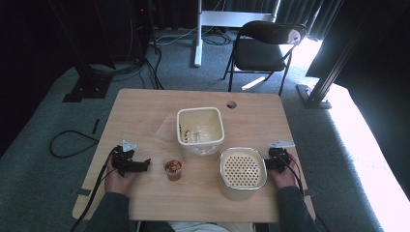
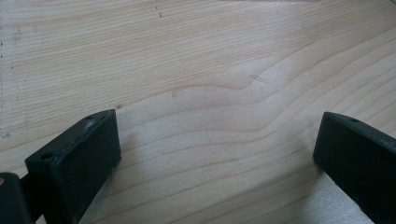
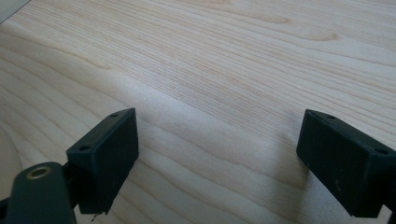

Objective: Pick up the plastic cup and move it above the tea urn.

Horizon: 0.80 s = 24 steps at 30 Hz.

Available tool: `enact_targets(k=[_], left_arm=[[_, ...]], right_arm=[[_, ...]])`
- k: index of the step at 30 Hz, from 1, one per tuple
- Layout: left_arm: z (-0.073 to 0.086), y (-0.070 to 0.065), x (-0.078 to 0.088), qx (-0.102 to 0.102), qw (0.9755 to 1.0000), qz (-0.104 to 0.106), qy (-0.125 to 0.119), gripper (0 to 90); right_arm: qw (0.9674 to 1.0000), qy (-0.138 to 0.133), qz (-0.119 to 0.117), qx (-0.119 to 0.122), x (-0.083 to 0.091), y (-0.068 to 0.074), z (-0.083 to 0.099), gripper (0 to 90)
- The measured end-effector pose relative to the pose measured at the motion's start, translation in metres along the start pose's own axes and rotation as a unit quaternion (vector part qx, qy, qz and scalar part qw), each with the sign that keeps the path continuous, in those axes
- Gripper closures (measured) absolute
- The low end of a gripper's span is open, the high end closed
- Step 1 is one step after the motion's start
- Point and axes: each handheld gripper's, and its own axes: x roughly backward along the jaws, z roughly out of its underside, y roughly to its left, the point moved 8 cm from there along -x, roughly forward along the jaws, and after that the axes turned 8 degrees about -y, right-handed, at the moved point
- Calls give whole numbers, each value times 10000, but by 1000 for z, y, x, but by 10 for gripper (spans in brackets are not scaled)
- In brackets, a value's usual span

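Note:
My left gripper (image 1: 143, 165) lies low over the wooden table (image 1: 145, 104) near its front left, held by a hand and pointing toward a small cup (image 1: 173, 169) with brown contents. In the left gripper view the jaws (image 2: 215, 126) stand wide apart over bare wood. My right gripper (image 1: 268, 163) sits at the front right, just beside a round cream bowl with a perforated top (image 1: 243, 170). Its jaws (image 3: 217, 121) are also spread, with nothing but wood grain between them. A square cream tub (image 1: 200, 126) holding some bits stands in the middle of the table.
A clear flat piece (image 1: 166, 126) lies left of the tub. A cable hole (image 1: 231, 104) marks the table's far side. A black folding chair (image 1: 266, 46) and dark frame legs stand on the carpet beyond. Cables trail from both grippers toward the front edge.

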Motion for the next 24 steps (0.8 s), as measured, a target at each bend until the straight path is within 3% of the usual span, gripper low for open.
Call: enact_targets(k=[10,15,17,24], left_arm=[[1,2,2,-36,10000,64,-44,32],[1,5,5,30,9999,-31,-138,104],[0,6,6,20,9997,7,-226,201],[-2,8,6,-37,9999,59,-113,230]], right_arm=[[10000,1,3,0,0,0,0,123],[10000,2,8,-6,0,0,0,123],[10000,4,17,-9,0,0,0,123],[10000,3,22,-14,0,0,0,123]])
